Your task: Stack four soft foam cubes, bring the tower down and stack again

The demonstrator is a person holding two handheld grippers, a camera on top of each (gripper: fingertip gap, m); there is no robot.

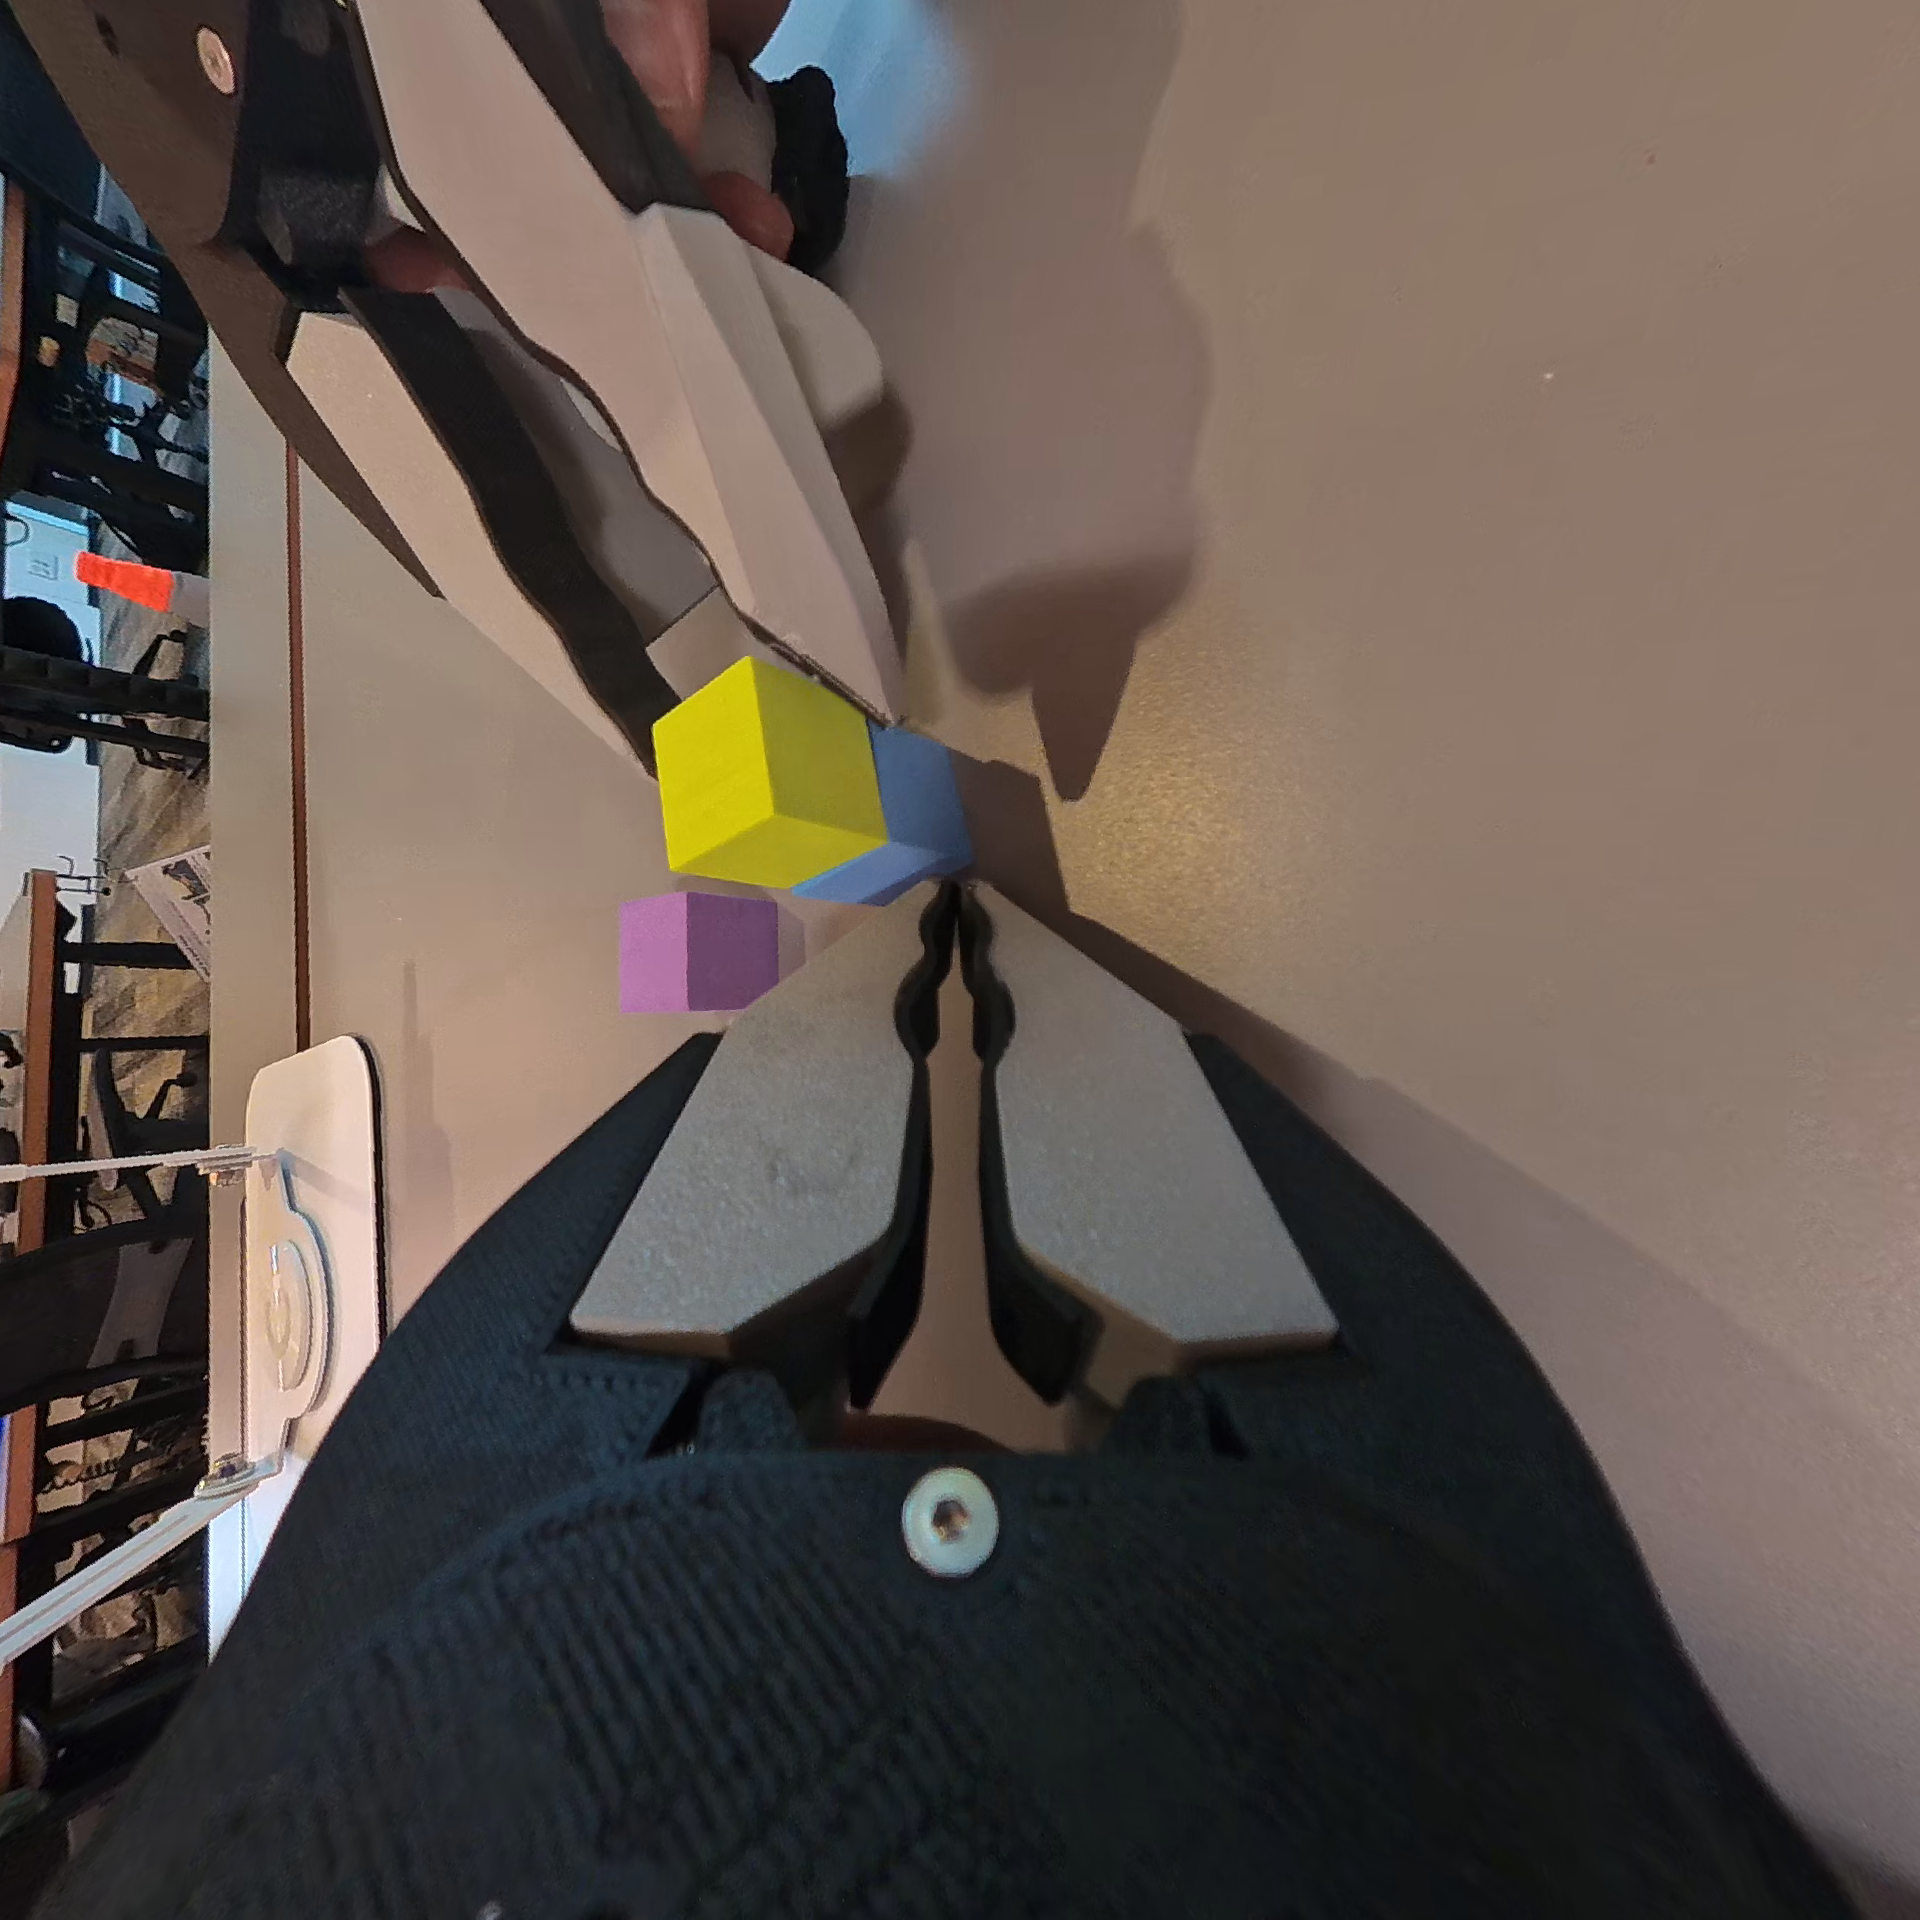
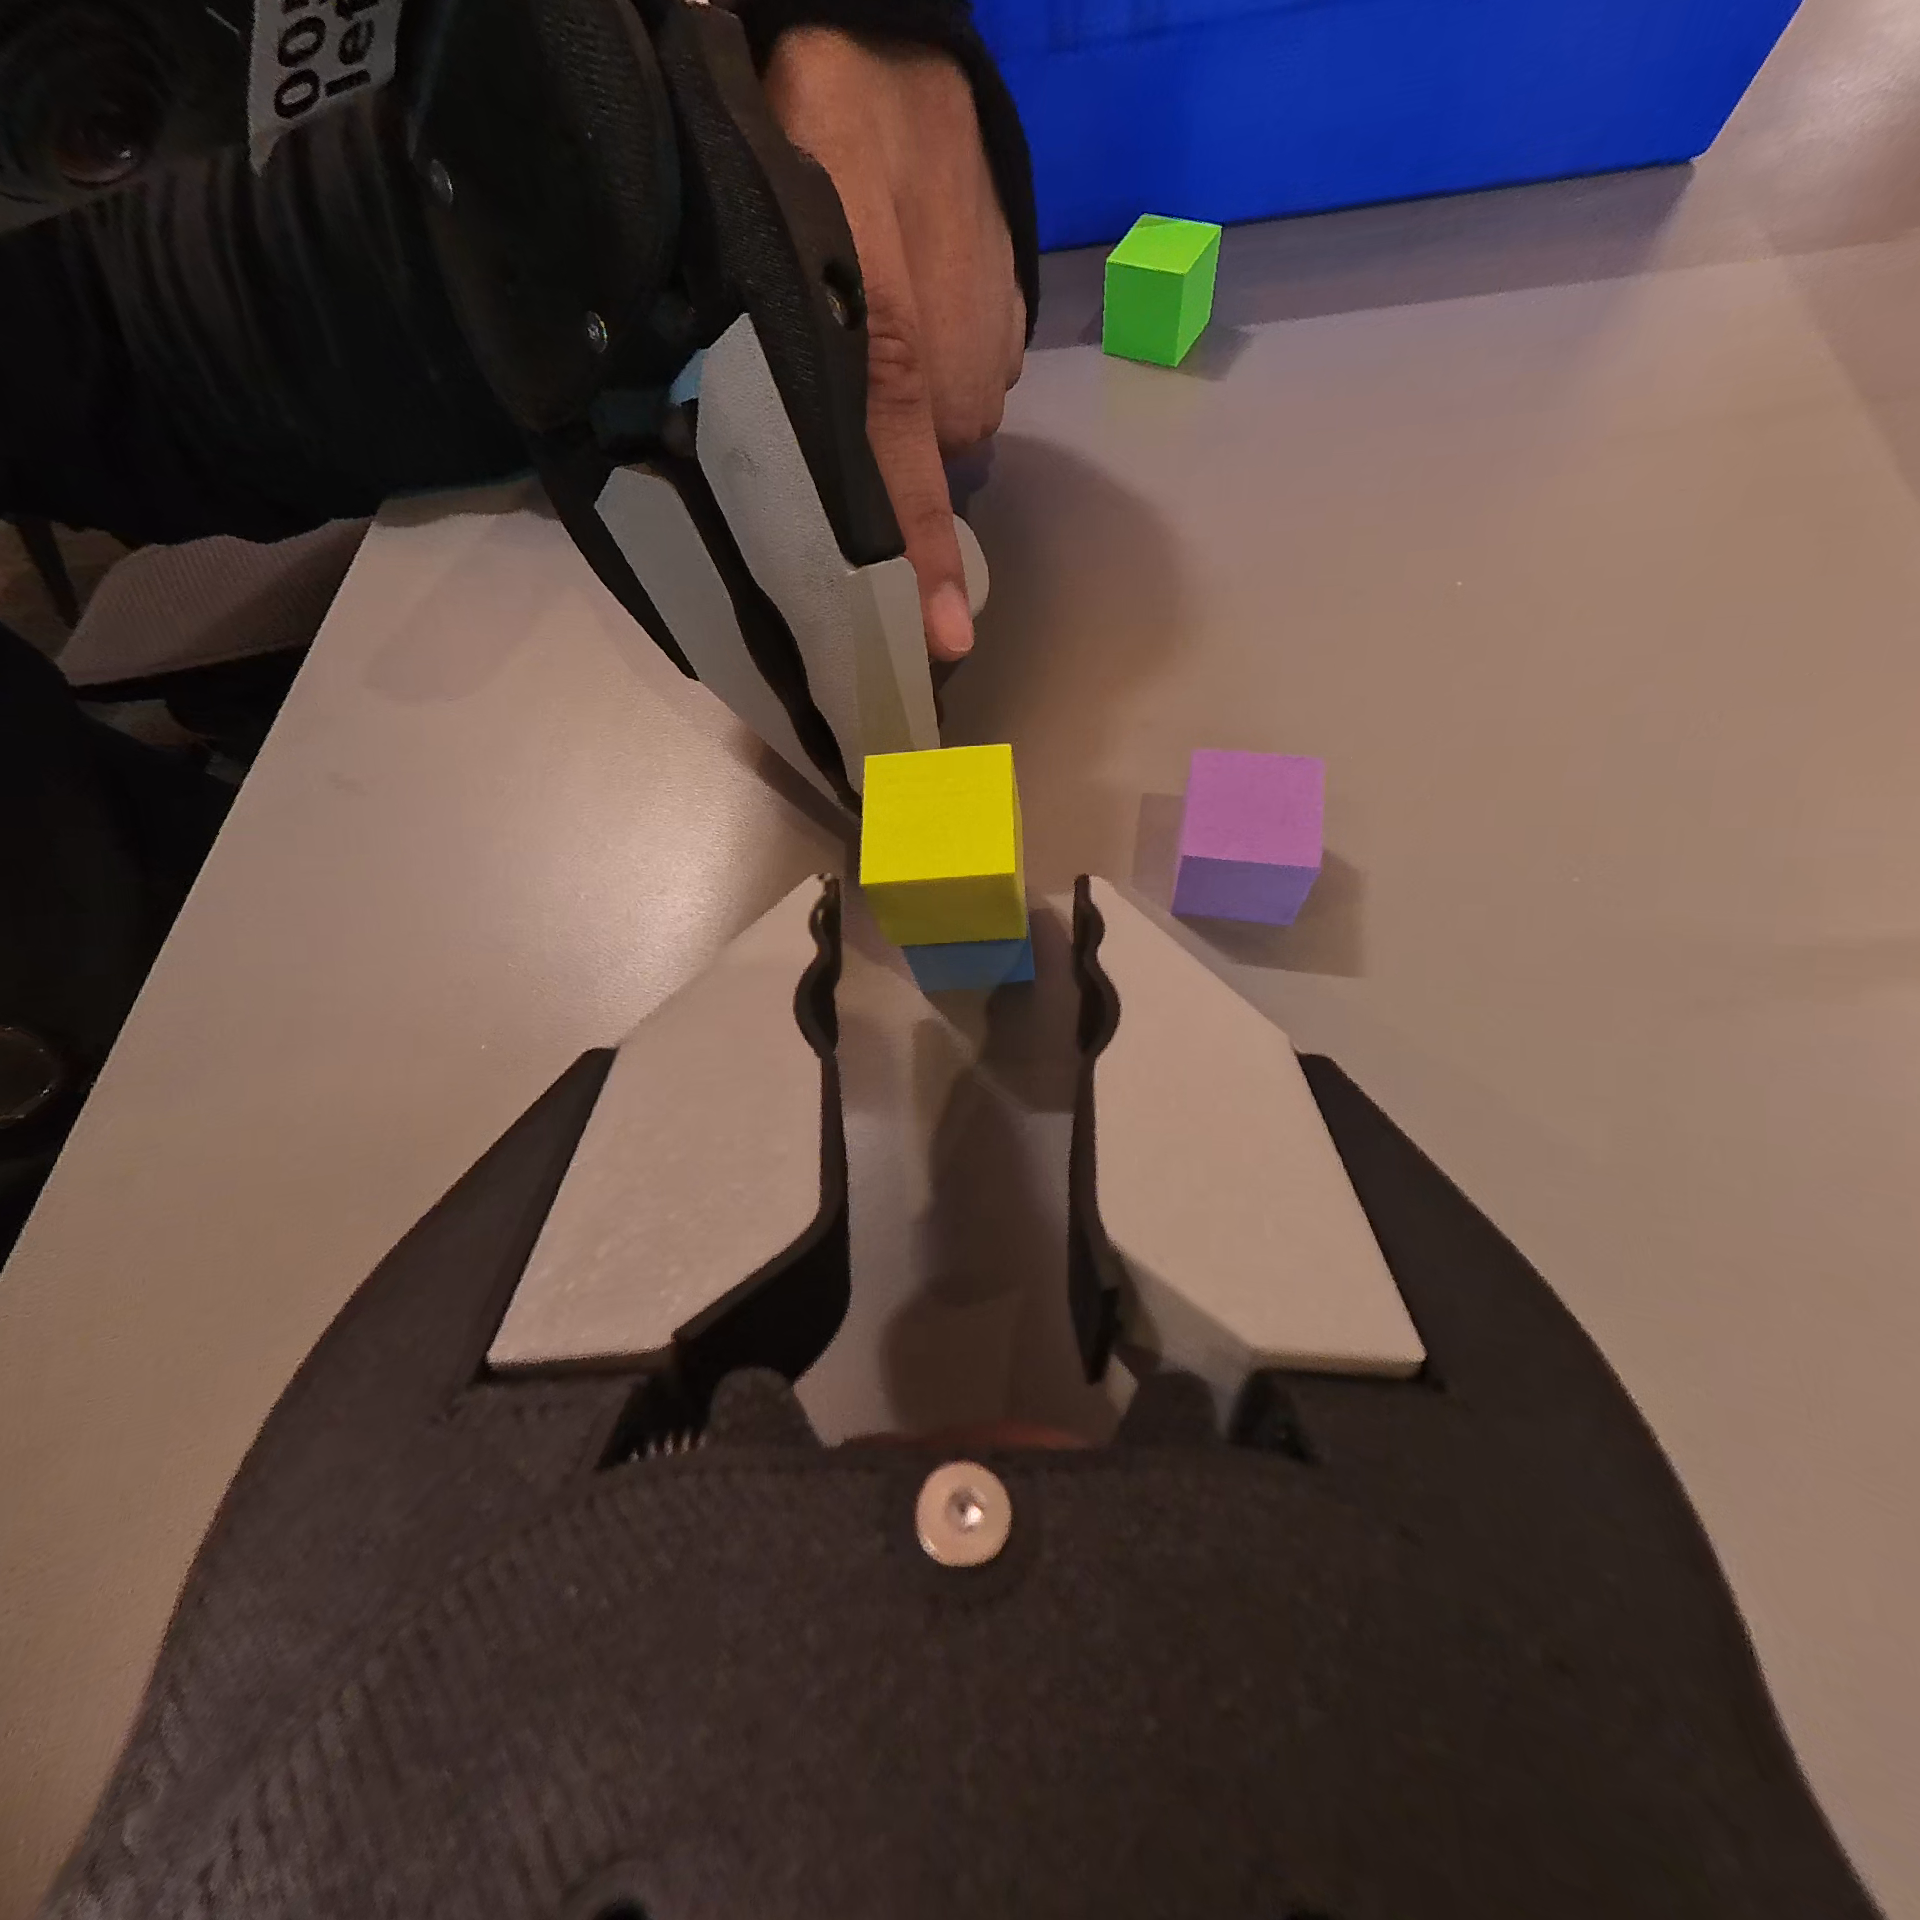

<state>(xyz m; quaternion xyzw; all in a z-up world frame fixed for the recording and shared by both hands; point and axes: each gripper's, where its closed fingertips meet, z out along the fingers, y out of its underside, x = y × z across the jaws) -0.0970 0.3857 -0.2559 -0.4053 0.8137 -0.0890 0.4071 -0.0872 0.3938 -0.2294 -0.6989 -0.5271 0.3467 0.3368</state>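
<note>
Right claw (image 2: 951, 899) wide, left claw (image 1: 951, 904) pinched closed, matte yellow cube (image 2: 940, 831) atop blue cube (image 2: 971, 961)

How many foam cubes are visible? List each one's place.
4: yellow cube sits on blue cube; purple cube alone to their right; green cube far back, near the blue bin.

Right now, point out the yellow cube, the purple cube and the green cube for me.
yellow cube (image 2: 938, 812): right wrist view, on its top face.
purple cube (image 2: 1251, 802): right wrist view, on its top face.
green cube (image 2: 1146, 308): right wrist view, on its front face.
</note>
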